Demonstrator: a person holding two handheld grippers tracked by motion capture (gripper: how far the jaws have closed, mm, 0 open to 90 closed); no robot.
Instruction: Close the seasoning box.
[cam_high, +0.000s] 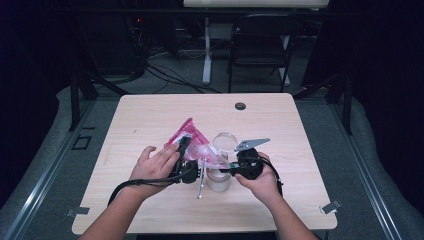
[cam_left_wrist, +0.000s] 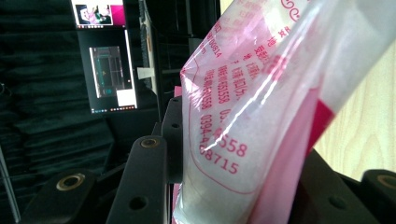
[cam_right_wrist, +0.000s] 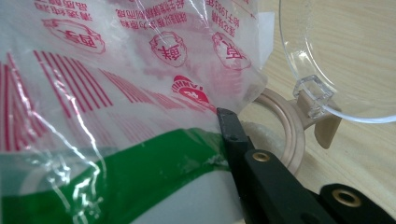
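High view: at the near middle of a pale wooden table (cam_high: 150, 112), a person's two hands bring a pink-and-clear plastic bag (cam_high: 192, 140) over an open clear jar (cam_high: 218, 179), its hinged round lid (cam_high: 225, 141) flipped back behind it. The left gripper (cam_high: 186, 159) pinches the bag's body between its black jaws, the film bulging with a white granular fill (sugar or salt, by the look; the print is too small to say). The right gripper (cam_right_wrist: 223, 122) has its jaws pressed together on the bag's lower corner, where a green band crosses the film just above the jar's beige sealing ring (cam_right_wrist: 280, 123). The bag reads as soft, crinkly and slick, and probably weighty for its size, so it is likely to sag and shift as the contents slide; holds on the folded edge or a corner should serve better than the taut, glossy face. The jar looks rigid and breakable, and its lid is thin, clear and dome-shaped with a small moulded clasp. A thin metal rod (cam_high: 200, 186) lies beside the jar.
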